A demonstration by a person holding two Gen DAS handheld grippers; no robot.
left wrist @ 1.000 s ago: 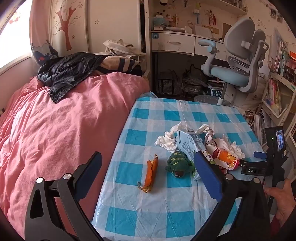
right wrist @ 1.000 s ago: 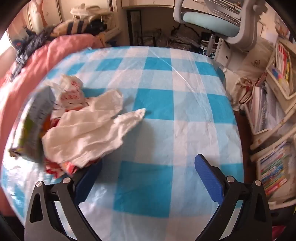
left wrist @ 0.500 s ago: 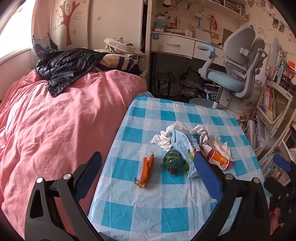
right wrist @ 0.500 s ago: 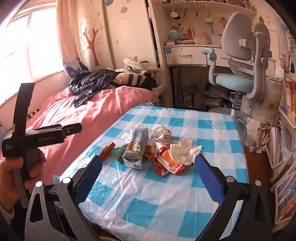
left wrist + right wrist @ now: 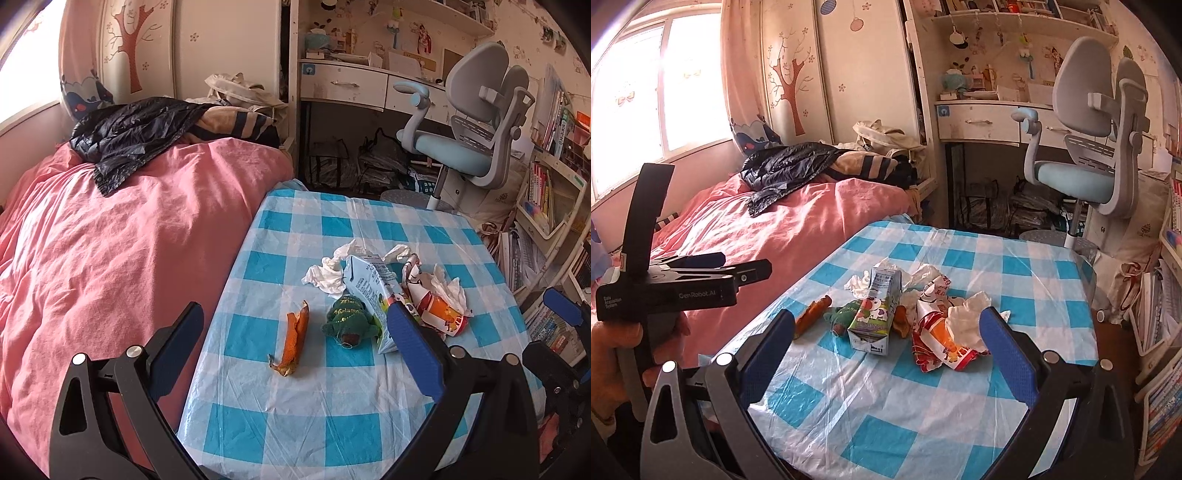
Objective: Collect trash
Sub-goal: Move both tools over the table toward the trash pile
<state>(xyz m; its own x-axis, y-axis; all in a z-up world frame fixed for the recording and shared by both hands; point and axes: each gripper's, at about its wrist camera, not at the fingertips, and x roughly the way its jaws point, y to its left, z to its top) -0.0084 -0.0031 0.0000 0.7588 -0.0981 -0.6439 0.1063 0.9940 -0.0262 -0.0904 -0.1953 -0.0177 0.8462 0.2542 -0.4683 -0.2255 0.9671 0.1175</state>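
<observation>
**Both grippers wait empty in front of the trash pile**

The left gripper (image 5: 295, 349) has its jaws wide apart and holds nothing; through the gap one sees the orange peel (image 5: 293, 339) and the small green wrapper (image 5: 347, 321). The right gripper (image 5: 886, 341) is the same, jaws apart and empty, and it frames the milk carton (image 5: 873, 314) and the red and white wrapper (image 5: 942, 339). Both hang above the near edge of the table (image 5: 871, 417), not touching any trash.

The trash lies together in the middle of the table: crumpled tissues (image 5: 325, 275) behind, the carton upright in the centre, the wrapper with another tissue on it at the right side. The peel lies a little apart at the left. No bin or bag for the trash is visible in either view (so it cannot be told where the pieces should go).

The risks come mostly from the materials. The tissues are light and lie over other pieces, so a grip could take two things and drop one. The carton stands upright and may tip if only one jaw touches it first. The thin plastic cloth on the table is wrinkled; jaws that go too low could pinch it and drag the whole pile. The pink bed (image 5: 129, 240) is just beside the table, and a piece pushed to the left could fall there.
</observation>
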